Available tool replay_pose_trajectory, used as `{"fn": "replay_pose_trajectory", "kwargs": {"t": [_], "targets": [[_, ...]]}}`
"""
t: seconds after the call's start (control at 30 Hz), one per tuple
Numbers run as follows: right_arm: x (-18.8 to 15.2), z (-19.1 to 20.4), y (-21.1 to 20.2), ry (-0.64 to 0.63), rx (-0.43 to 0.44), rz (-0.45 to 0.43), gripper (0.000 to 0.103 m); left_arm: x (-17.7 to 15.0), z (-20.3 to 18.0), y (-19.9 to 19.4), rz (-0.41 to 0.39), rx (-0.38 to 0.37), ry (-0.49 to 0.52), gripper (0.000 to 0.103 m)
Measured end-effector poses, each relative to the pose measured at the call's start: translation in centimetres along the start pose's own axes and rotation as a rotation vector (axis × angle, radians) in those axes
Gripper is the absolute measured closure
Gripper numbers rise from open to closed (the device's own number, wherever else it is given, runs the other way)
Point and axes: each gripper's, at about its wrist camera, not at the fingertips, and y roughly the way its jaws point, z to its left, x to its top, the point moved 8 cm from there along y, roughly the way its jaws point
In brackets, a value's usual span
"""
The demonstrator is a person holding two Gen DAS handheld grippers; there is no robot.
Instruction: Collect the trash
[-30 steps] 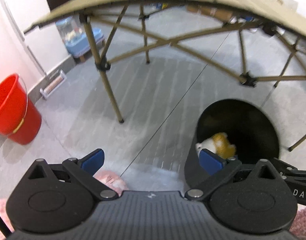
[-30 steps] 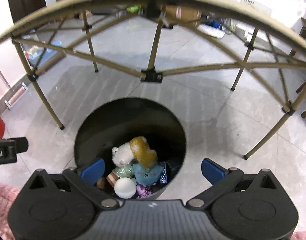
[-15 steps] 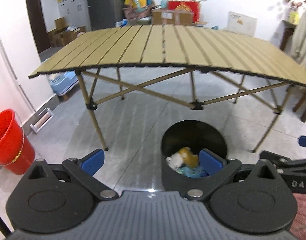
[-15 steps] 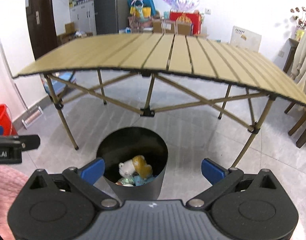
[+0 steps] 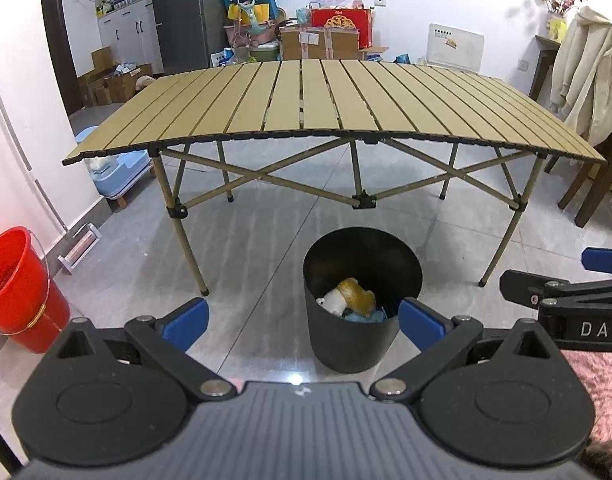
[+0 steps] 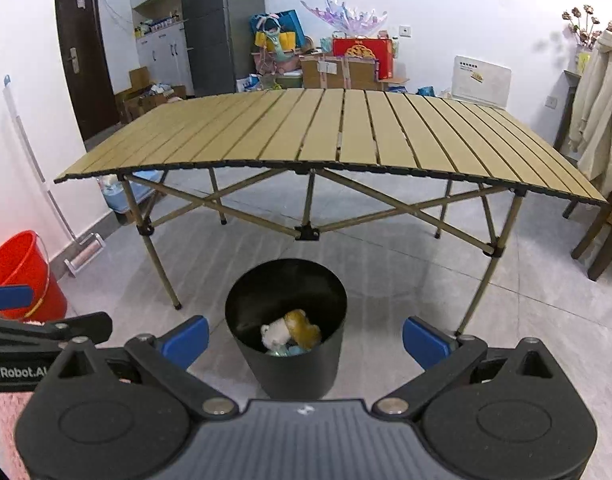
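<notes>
Presently: your left gripper [image 5: 302, 322] and right gripper [image 6: 305, 340] both stood wide open, empty. Trash [image 6: 291, 333] lay in the bin [image 6: 286, 368] before the table [image 5: 318, 100], seemingly bare. Risk: you knocked the bin, spilling it.

Slatted folding table [image 5: 326, 108] on crossed tan legs, top bare — stands mid-room on grey tile floor [image 5: 246, 248]. Red bucket [image 5: 16, 288] by left wall, w/ mop [image 6: 46, 184] leaning nearby. Blue tub [image 5: 114, 172] behind table's left end. Far wall: cardboard boxes [image 5: 322, 42], red gift box [image 5: 340, 24], white board [image 5: 456, 46]. Cream coat [image 5: 590, 76] hangs at right — over a wooden chair [image 5: 598, 192].
</notes>
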Motion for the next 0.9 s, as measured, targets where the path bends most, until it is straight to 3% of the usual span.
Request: {"fn": "replay_pose_trajectory", "kwargs": {"t": [0.9], "targets": [[-1.2,0.6,-0.6,0.027,0.006,0.034,0.0,-1.0,0.7,-0.7,0.017,0.012,-0.028,0.0]]}}
